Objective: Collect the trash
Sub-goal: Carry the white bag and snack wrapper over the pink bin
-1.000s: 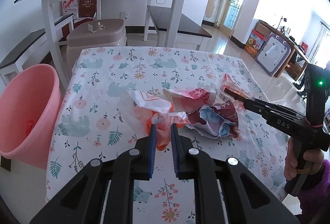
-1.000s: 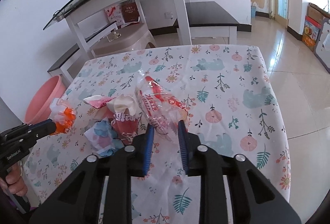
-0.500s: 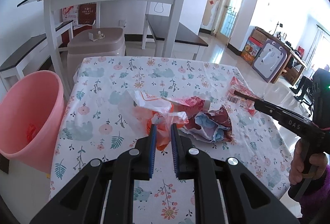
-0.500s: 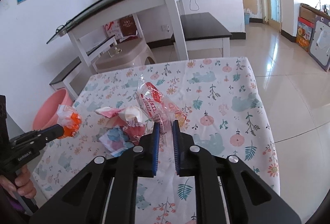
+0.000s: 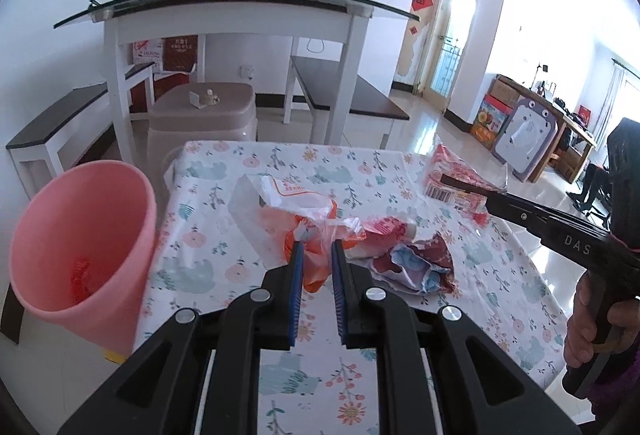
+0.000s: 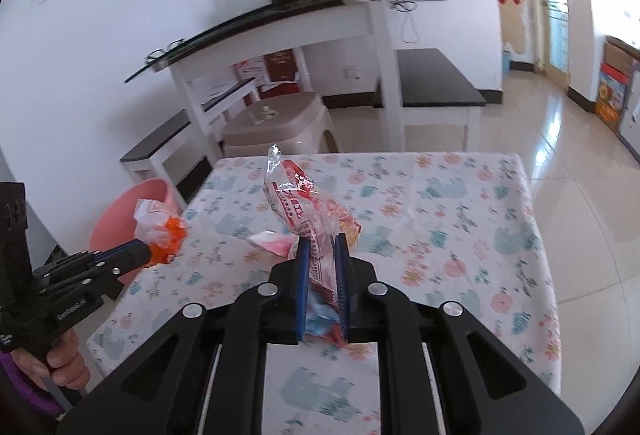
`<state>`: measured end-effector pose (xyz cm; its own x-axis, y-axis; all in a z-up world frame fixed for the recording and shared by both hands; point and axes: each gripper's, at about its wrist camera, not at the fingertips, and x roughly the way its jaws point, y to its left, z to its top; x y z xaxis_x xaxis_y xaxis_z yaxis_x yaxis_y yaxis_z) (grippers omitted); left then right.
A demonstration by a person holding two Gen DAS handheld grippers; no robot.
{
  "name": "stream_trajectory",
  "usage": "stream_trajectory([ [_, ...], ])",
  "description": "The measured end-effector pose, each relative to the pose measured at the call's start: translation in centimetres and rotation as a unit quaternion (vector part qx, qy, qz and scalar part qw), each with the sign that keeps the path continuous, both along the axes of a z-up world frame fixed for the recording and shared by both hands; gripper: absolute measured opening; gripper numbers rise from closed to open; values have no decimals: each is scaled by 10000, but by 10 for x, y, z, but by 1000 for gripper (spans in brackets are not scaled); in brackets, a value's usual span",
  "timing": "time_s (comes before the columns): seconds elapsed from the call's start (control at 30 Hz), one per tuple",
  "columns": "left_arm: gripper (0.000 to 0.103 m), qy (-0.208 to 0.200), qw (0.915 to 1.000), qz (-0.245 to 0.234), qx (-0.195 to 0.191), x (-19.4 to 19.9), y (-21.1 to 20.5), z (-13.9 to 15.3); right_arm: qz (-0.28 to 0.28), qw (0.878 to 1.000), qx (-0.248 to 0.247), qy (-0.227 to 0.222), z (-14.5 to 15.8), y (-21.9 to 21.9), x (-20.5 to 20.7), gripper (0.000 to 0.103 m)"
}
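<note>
So both grippers have a piece of trash each. The left gripper (image 5: 316,249) is pinched down on a crumpled orange-and-white plastic bag (image 5: 288,207), which sticks up off the floral tablecloth (image 5: 224,219); from the right wrist camera you can see that same bag (image 6: 160,231) hanging clear of the table at about 9 o'clock, in front of the pink bin (image 6: 132,203).

The right gripper (image 6: 322,249) has its blue pads squeezed onto a clear red-printed snack wrapper (image 6: 304,203) that stands up at 12 o'clock from the fingertips. In the left wrist view that wrapper (image 5: 452,175) sits at 2 o'clock, held in the air at the tip of the right gripper (image 5: 444,179), with a hand (image 5: 596,319) on the handle at 4 o'clock.

Left on the cloth, just right of the left fingertips at around 3 o'clock: a crumpled red, white and blue wrapper (image 5: 416,267) and a pinkish one (image 5: 384,231) touching it.

The pink bin (image 5: 84,251) stands beside the table's left edge at 9 o'clock, with something red (image 5: 82,275) at the bottom. Behind it there's a beige plastic stool (image 5: 204,115).
</note>
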<state>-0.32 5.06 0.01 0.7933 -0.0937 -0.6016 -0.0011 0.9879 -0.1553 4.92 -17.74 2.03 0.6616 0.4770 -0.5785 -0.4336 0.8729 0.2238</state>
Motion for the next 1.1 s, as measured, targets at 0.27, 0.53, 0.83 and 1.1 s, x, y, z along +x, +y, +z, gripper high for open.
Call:
stream_trajectory([
  [0.27,13,-230,9985,488,93,-14,37,10,731,9973,-89,-39,11,68,2,13],
  [0.53,13,-299,9912,1283,91,-32,99,13,1609,9866,-246,-46,17,158,1,13],
  [0.83,13,-116,9796,2004,29,-50,163,-3,2368,9706,-407,131,13,249,-5,13],
  [1.1,13,166,9752,2205,-27,-43,185,-26,2476,9654,-512,634,-14,291,7,13],
])
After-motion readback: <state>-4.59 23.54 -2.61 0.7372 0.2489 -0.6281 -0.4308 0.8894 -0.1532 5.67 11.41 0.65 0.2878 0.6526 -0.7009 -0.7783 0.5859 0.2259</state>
